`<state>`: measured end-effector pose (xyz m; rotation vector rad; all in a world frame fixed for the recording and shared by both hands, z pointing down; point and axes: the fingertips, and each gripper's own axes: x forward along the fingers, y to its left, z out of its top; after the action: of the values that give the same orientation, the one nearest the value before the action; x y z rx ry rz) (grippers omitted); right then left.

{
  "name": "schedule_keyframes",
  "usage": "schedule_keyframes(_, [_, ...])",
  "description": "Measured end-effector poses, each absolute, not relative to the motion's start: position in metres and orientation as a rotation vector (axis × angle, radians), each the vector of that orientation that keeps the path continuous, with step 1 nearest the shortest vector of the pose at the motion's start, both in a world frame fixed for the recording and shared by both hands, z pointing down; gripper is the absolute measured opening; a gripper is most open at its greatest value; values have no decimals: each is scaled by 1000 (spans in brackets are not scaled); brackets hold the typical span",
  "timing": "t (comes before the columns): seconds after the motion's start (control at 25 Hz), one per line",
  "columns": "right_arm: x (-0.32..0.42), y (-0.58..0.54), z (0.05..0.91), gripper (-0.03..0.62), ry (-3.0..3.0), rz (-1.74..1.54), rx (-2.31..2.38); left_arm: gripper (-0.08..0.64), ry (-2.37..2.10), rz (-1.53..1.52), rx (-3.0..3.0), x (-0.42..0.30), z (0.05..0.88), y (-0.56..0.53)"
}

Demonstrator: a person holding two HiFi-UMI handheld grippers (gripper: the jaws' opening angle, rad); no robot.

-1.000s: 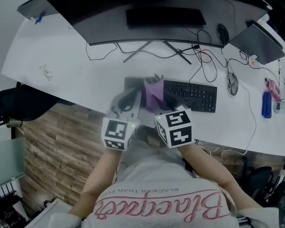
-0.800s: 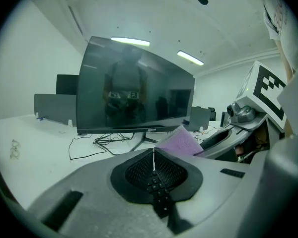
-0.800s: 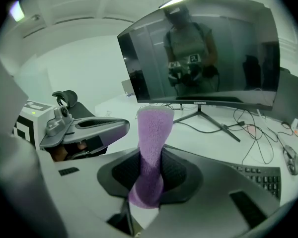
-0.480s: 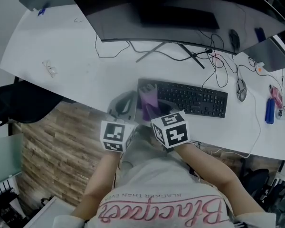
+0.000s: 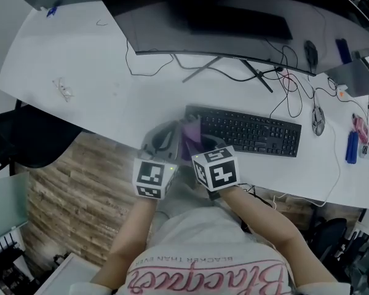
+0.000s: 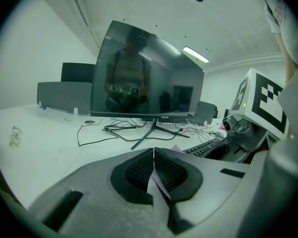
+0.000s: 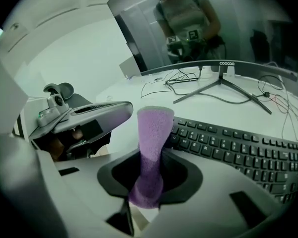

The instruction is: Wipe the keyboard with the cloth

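A white worktop (image 5: 98,85) carries a wide curved monitor (image 5: 234,29) and loose cables. In front of the monitor lies a black keyboard (image 5: 252,131). At the keyboard's left end, the right gripper (image 7: 150,175) is clamped on a purple cloth (image 7: 153,133) that stands upright. The left gripper (image 6: 153,170), just beside it, is closed, pinching a thin purple edge of the cloth.

Cloth (image 5: 191,137) nearer left edge of keyboard (image 5: 252,131)
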<state>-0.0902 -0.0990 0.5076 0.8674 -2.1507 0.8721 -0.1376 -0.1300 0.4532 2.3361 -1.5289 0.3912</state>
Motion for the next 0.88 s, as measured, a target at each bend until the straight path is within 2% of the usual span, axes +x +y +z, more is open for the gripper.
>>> schedule_keyframes(0.88, [-93, -104, 523, 87, -2102, 779, 818, 5, -1494, 399, 2330, -134, 466, -143])
